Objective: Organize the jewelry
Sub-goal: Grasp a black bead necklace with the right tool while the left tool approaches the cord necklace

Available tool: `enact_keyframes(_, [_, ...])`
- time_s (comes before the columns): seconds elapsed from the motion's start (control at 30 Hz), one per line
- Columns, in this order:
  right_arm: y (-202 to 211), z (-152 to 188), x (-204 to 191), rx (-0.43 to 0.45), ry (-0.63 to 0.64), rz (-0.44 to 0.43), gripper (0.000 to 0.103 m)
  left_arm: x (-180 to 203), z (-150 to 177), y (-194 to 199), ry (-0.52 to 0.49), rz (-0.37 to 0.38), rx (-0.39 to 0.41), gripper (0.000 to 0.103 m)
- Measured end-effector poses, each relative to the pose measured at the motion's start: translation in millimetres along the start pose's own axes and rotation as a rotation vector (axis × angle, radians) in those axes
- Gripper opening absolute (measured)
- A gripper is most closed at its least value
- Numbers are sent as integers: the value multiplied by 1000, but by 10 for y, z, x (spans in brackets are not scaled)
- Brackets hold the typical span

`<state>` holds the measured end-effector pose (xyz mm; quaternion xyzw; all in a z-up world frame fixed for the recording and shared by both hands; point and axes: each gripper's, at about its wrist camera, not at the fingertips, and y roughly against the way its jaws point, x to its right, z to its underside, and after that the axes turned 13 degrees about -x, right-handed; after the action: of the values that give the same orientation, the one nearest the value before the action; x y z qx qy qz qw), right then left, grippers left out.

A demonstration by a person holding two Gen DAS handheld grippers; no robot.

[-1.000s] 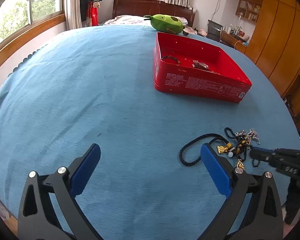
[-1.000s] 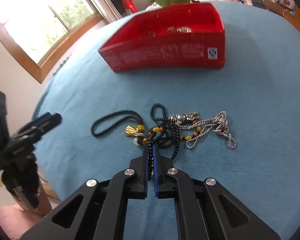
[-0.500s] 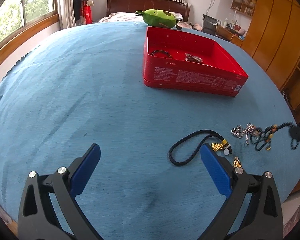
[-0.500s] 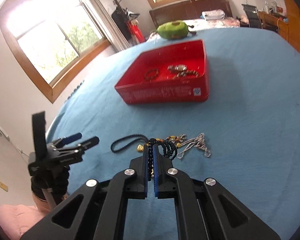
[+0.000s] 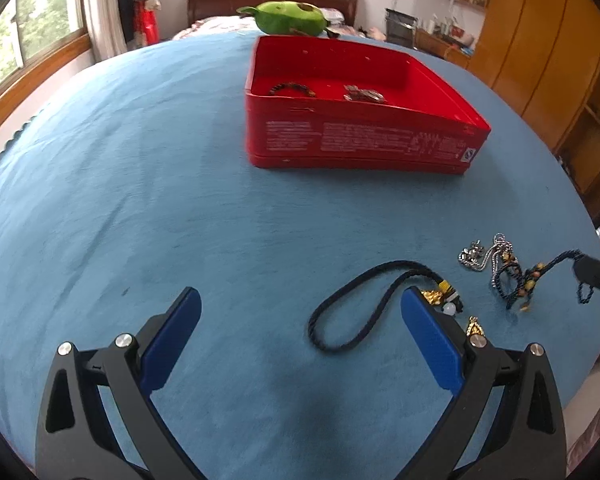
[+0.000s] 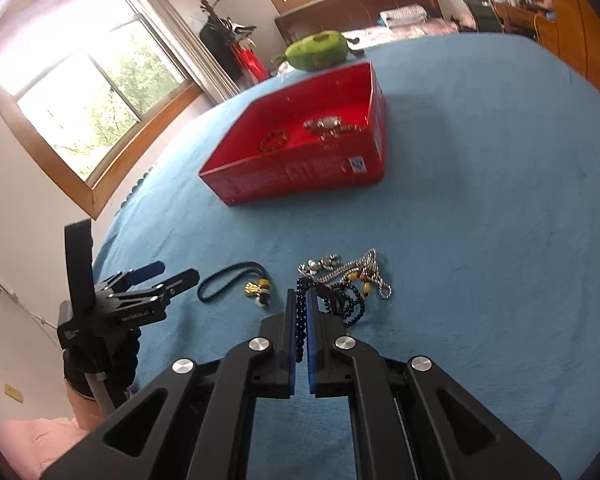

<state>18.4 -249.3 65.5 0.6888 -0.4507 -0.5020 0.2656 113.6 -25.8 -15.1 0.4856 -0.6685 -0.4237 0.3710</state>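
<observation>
My right gripper [image 6: 299, 300] is shut on a dark blue bead necklace [image 6: 340, 304] with yellow beads and holds it lifted above the blue cloth; it also shows in the left wrist view [image 5: 516, 280]. A silver chain [image 6: 364, 268] lies under it. A black cord with a gold pendant [image 5: 364, 304] lies by my open, empty left gripper [image 5: 300, 312]. A red box [image 5: 360, 108] farther back holds a bracelet [image 5: 292, 89] and a metal piece [image 5: 362, 94].
The round table carries a blue cloth [image 5: 140, 160]. A green plush [image 5: 292, 18] lies behind the box. Wooden cabinets [image 5: 540, 40] stand at the right, windows [image 6: 80, 92] at the left. The table edge is close at the right.
My right gripper has risen and pulled back with the bead necklace, dragging it off the pile. The left gripper has moved forward toward the box and stayed open.
</observation>
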Motion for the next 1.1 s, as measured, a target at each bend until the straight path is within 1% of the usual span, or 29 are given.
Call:
enact_keyframes(0.07, [-52,-14,23,-9,-7,-4,4,73,-69,-33,-25,30,-15,98])
enact_keyframes(0.13, [-83,-19,34,-11,-12,-2,4,187,-124,-64,-70,62,-41,98])
enact_keyframes(0.2, [-98,-23,59,-13,-17,-6,4,277,-158,-88,-100,79,-56,98])
enact_keyframes(0.3, [-119,-30,81,-17,-23,-4,4,384,-200,-149,-111,91,-88,98])
enact_keyframes(0.43, [-147,-46,106,-26,-29,-6,4,432,-221,-201,-106,135,-129,98])
enact_keyframes(0.5, [-161,-56,120,-28,-32,-8,4,453,-199,-210,-103,165,-149,94])
enact_keyframes(0.57, [-175,-56,127,-30,-34,-9,4,489,-169,-230,-114,183,-172,79])
enact_keyframes(0.63, [-190,-61,129,-34,-35,-11,4,515,-177,-277,-120,209,-204,79])
enact_keyframes(0.8, [-217,-54,129,-43,-36,-13,4,583,-239,-406,-90,206,-234,79])
enact_keyframes(0.9, [-209,-58,143,-42,-40,-11,4,652,-278,-418,-87,228,-246,79])
enact_keyframes(0.97, [-195,-57,158,-38,-43,-9,4,702,-281,-426,-90,232,-252,74])
enact_keyframes(1.1, [-192,-59,177,-37,-47,-8,4,739,-299,-454,-78,234,-255,71])
